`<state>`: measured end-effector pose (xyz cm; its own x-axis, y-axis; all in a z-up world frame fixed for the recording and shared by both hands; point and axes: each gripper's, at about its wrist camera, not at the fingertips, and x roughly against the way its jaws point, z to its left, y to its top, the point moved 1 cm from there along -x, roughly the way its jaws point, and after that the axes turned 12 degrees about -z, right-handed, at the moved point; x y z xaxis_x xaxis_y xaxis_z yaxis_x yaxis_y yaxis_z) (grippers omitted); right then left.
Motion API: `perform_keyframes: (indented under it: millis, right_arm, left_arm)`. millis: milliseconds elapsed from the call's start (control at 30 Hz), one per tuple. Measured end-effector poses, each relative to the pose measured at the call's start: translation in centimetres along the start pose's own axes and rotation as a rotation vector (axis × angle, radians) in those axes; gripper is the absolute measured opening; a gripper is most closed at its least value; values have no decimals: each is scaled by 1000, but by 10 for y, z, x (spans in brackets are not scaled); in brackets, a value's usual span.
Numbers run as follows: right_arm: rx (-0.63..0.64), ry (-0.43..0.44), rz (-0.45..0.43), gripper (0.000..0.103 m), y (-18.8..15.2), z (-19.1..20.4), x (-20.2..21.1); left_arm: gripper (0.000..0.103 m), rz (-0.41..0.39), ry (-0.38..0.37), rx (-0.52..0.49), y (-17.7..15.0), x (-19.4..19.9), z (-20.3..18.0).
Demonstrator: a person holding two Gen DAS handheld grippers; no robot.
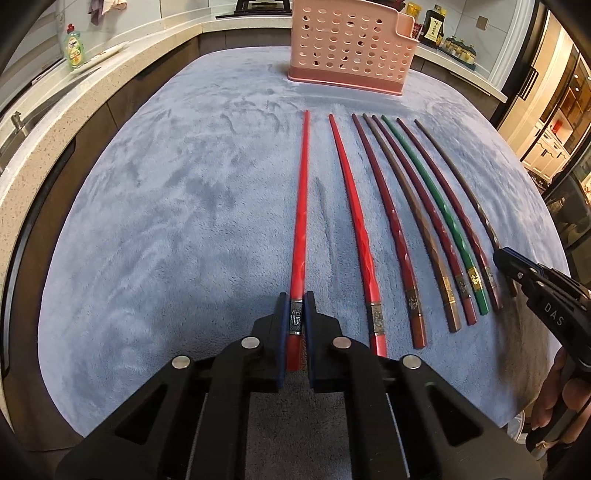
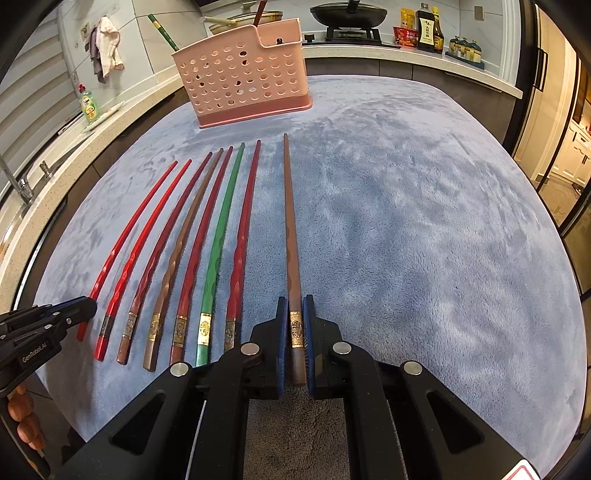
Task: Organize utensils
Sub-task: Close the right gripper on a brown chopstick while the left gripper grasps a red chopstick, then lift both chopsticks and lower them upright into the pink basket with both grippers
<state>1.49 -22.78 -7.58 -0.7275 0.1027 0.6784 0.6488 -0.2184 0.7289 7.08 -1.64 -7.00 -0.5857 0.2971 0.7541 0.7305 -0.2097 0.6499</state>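
Several chopsticks lie side by side on a blue-grey cloth [image 1: 166,206], tips toward a pink perforated utensil holder [image 1: 347,48] at the far edge. My left gripper [image 1: 296,299] is shut on the thick end of the leftmost bright red chopstick [image 1: 301,206]. My right gripper [image 2: 295,302] is shut on the thick end of the rightmost brown chopstick [image 2: 289,221]. Between them lie another red one [image 1: 351,206], dark red and brown ones, and a green one [image 2: 221,236]. The holder [image 2: 243,74] holds a green and a dark chopstick.
A stone counter [image 1: 48,122] with a green dish-soap bottle [image 1: 75,47] curves along the left. A stove with a black pan [image 2: 349,14] and sauce bottles [image 2: 428,27] stand behind. The cloth right of the brown chopstick [image 2: 424,229] is bare.
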Motion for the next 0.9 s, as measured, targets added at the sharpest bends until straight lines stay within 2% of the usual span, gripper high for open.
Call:
perform_keyframes:
  millis: [200,400,900]
  right_arm:
    - [-25,-3,-10,7,2,-3,6]
    - [-48,-4,-59,7,16,-11,25]
    - [-97,23,-295,7,112,-26,85]
  left_arm:
    - [7,8,-18,25,3,4,3]
    - [7,-31,-22,51,17,20,8]
    - [7,-238,-45,126,101,76,26]
